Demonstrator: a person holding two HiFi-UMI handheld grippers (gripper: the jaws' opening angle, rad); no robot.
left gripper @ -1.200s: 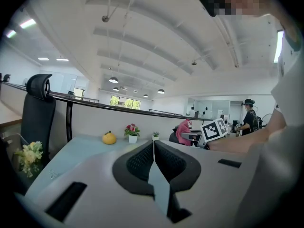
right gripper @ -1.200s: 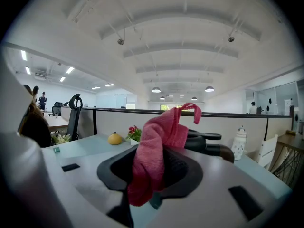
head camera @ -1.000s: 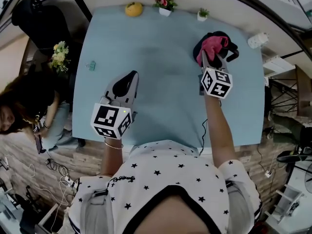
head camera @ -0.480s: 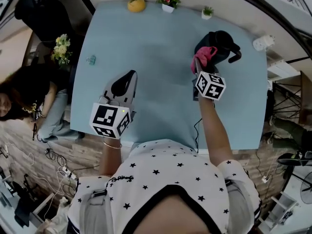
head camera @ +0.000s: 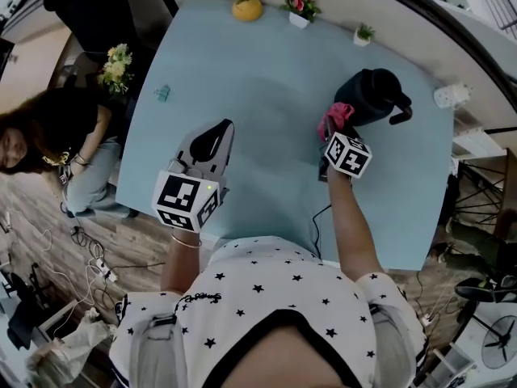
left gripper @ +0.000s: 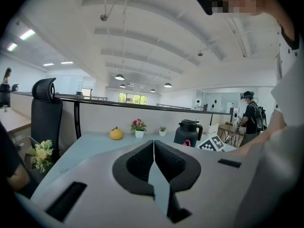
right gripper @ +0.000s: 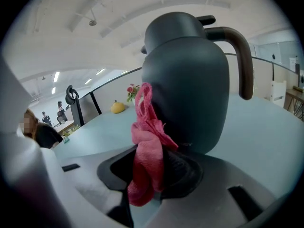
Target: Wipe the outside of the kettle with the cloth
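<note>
Right hand-held gripper [right gripper: 152, 163]: jaws clamped on a pink cloth [right gripper: 146, 141], which bunches up above the pads and hangs below them. The cloth's upper folds lie against the lower side of the dark kettle [right gripper: 190, 80]. The kettle stands upright on the pale blue tabletop [head camera: 258, 79], upper right of the head view, its handle turned toward the frame's right edge.

Left hand-held gripper [left gripper: 153, 151]: jaws together, positioned over the tabletop at lower left of centre in the head view, well apart from the kettle.

Along the tabletop's top edge in the head view: a yellow fruit-shaped object [head camera: 247, 8], a potted flower [head camera: 300, 5] and a small potted plant [head camera: 363, 33]
</note>
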